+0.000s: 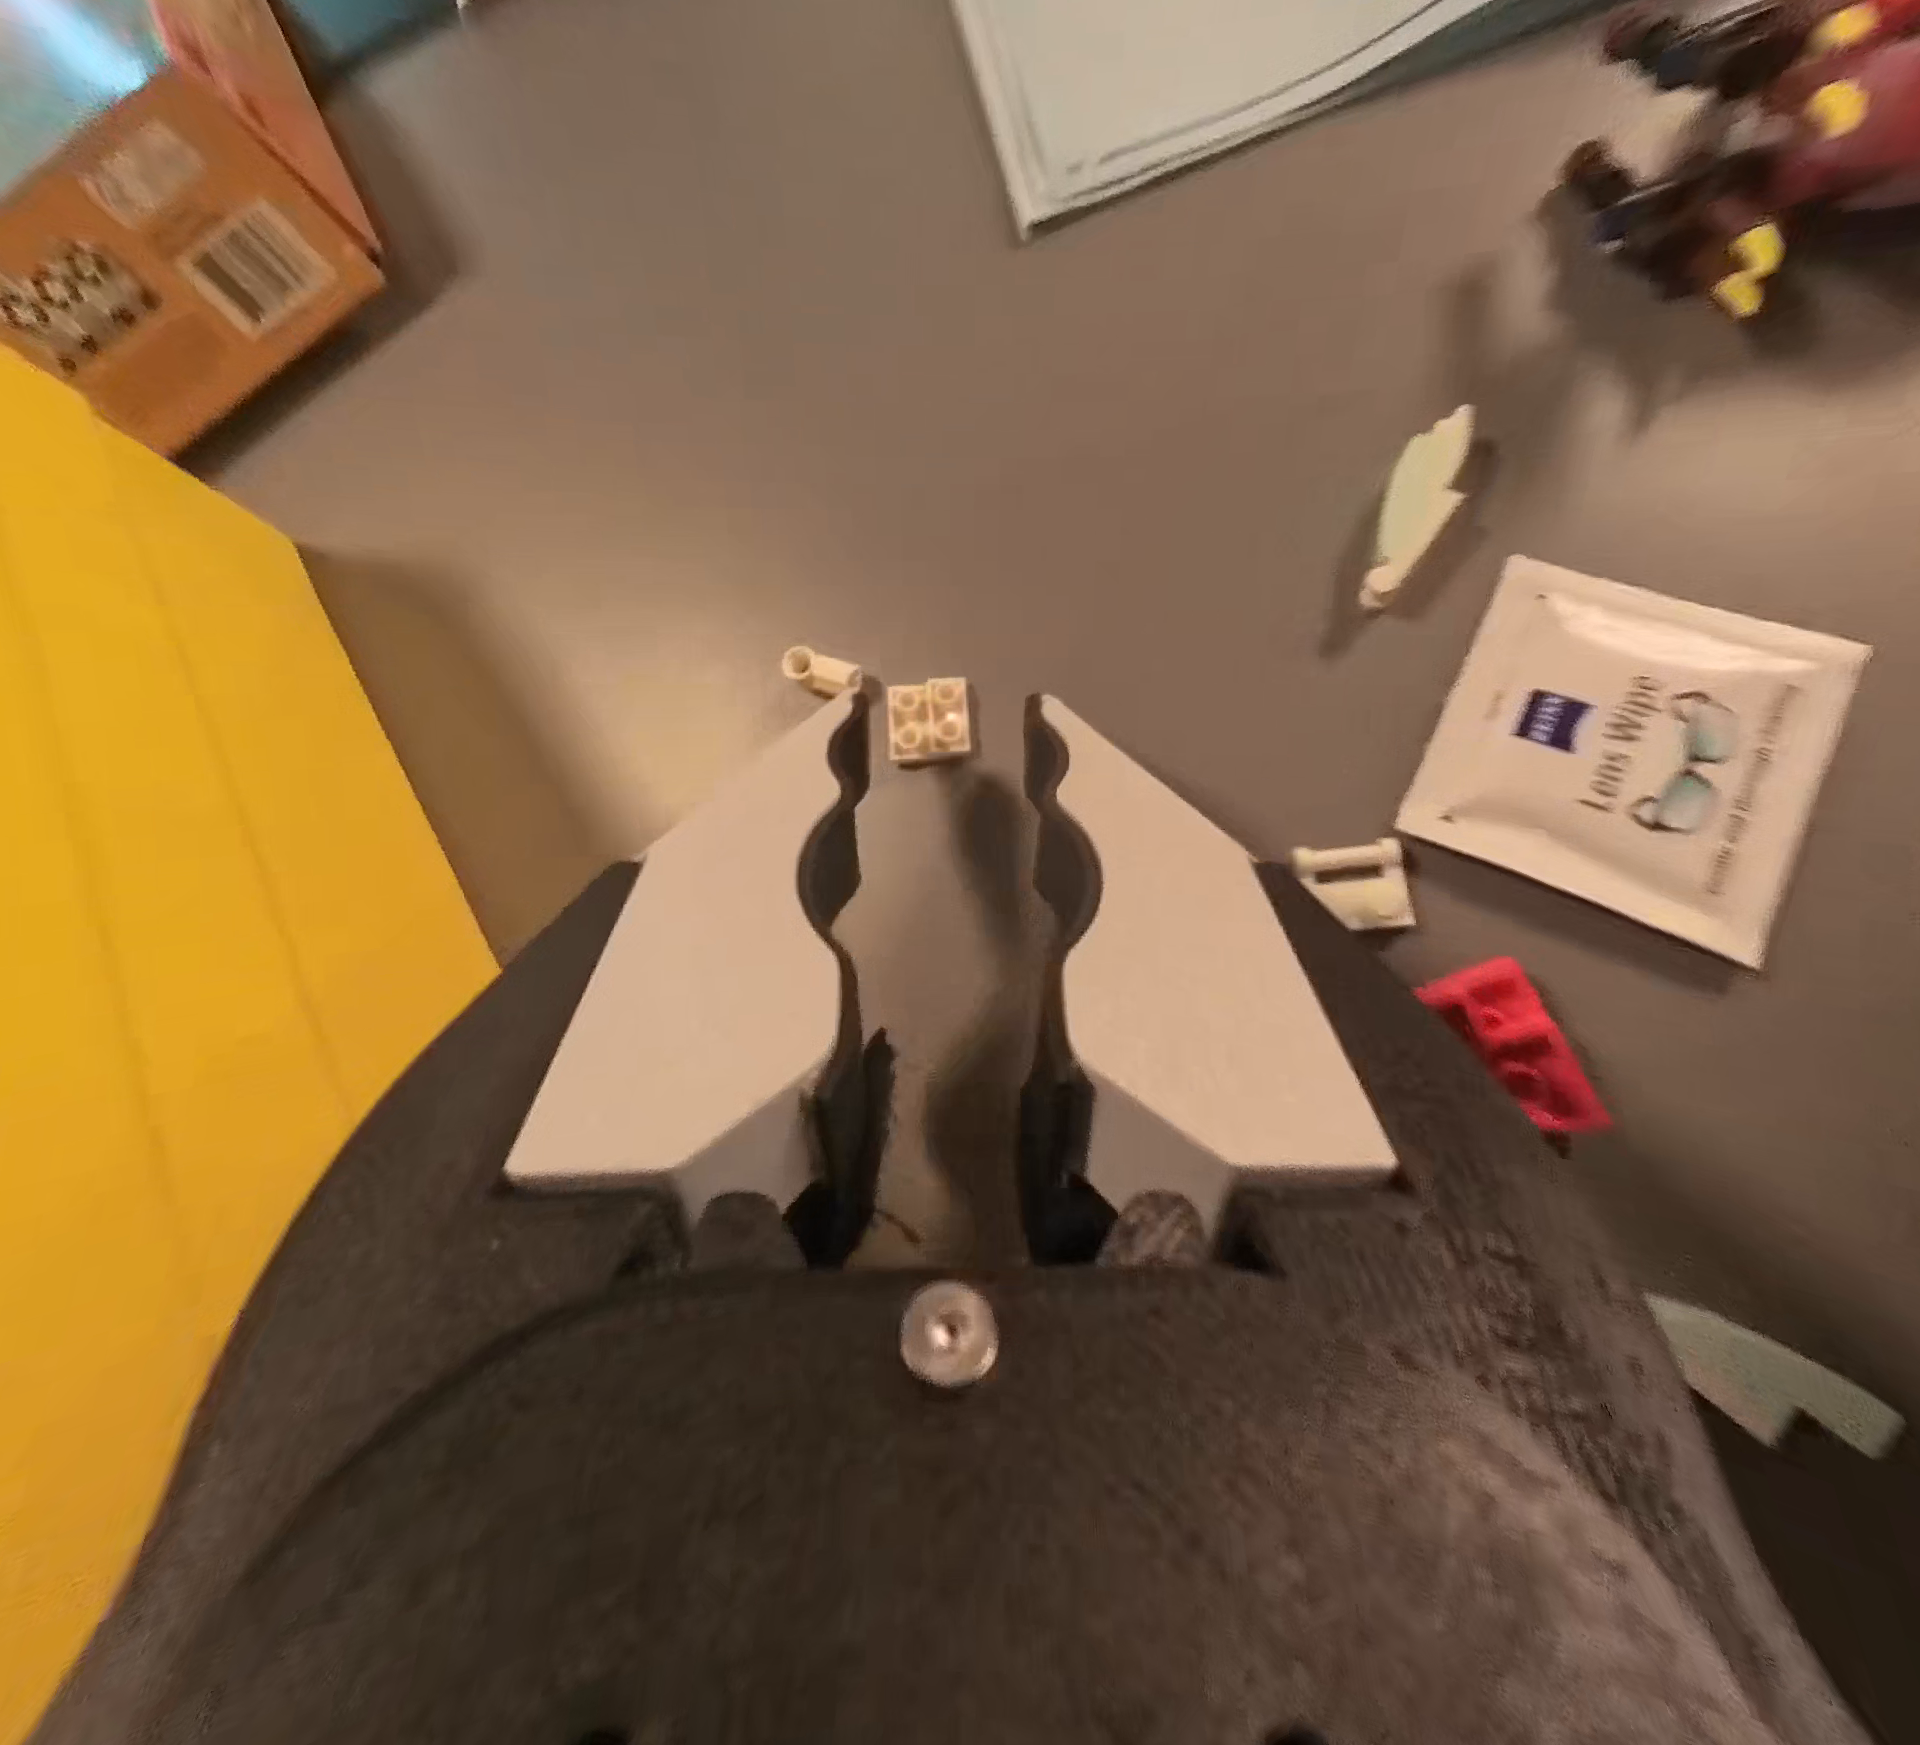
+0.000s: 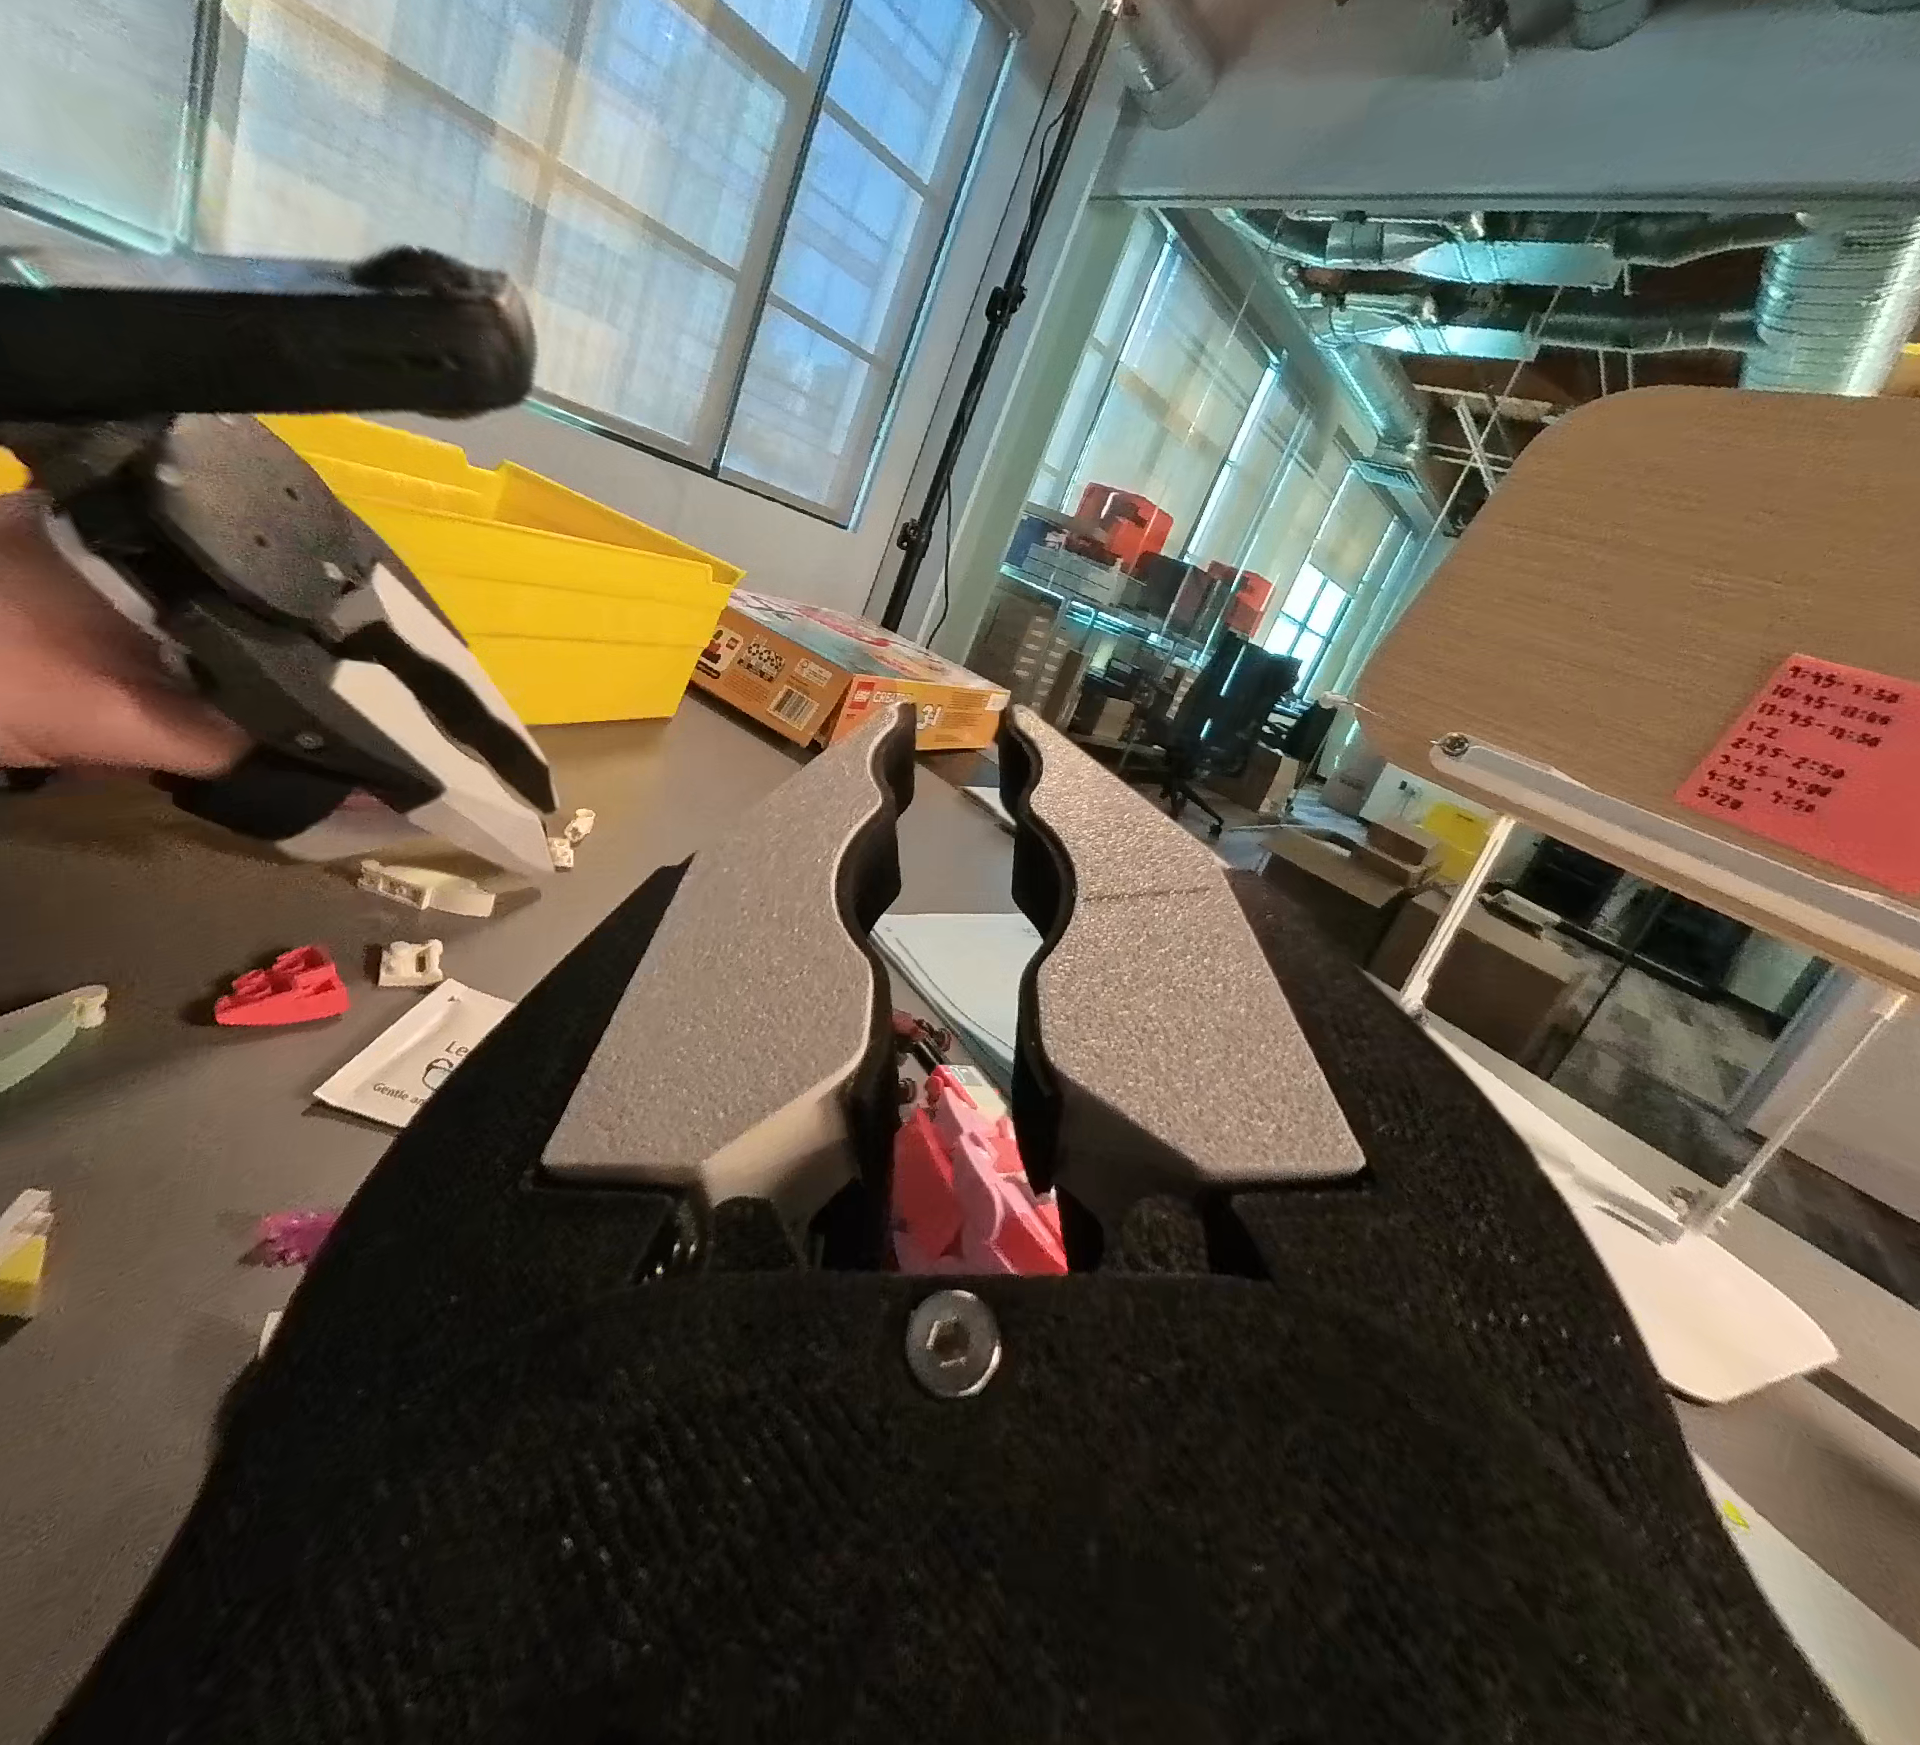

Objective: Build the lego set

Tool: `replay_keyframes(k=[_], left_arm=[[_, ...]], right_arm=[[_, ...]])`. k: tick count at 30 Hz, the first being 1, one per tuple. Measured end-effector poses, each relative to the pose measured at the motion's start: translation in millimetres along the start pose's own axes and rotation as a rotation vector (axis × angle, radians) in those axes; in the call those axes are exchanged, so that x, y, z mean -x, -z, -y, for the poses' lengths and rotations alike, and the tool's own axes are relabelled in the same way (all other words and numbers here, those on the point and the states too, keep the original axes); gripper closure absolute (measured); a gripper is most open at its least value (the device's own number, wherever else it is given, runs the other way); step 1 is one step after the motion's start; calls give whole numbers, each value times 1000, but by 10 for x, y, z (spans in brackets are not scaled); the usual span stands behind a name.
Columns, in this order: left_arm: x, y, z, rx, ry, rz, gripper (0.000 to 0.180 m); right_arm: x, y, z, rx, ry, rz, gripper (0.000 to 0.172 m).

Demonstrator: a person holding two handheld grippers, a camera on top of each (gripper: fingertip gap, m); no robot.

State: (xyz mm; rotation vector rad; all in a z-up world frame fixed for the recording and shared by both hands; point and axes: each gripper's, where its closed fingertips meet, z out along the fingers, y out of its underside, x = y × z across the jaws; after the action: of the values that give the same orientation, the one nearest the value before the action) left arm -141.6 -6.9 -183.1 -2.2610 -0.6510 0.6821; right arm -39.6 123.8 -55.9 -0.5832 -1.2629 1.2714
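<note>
The left gripper (image 1: 940,719) hangs low over the grey tabletop (image 1: 675,407) with its fingers spread and nothing pinched. A small cream two-by-two brick (image 1: 928,721) lies flat on the table between the fingertips, closer to the left pad, with a visible gap on each side. It looks light, rigid and smooth-sided, so a pinch across two opposite flat walls should suit it best; taken by the studs it would likely slip. Just beyond the left tip lies a cream tube-shaped piece (image 1: 821,667). To the right sit a cream clip piece (image 1: 1351,880), a red wedge brick (image 1: 1512,1056), a white foil sachet (image 1: 1631,750) and a pale green leaf-shaped piece (image 1: 1423,495). A glossy yellow bin (image 1: 156,812) stands at the left, a cardboard toy box (image 1: 197,241) beyond.

The right gripper (image 2: 956,750) is held higher, fingers slightly parted at the tips; a pink-and-red brick assembly (image 2: 971,1196) shows low between the fingers, though whether it is gripped or lies beneath I cannot tell.
</note>
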Motion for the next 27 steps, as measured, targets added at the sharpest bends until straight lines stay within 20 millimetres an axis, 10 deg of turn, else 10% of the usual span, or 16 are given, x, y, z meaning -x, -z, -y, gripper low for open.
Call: replay_keyframes(k=[12,27], left_arm=[[30,-87,-64,57,93,-72,165],[-333,463,-99,-129,-13,-297,148]], right_arm=[[8,-7,-20,7,-8,9,159],[-61,12,15,-10,-28,-11,157]])
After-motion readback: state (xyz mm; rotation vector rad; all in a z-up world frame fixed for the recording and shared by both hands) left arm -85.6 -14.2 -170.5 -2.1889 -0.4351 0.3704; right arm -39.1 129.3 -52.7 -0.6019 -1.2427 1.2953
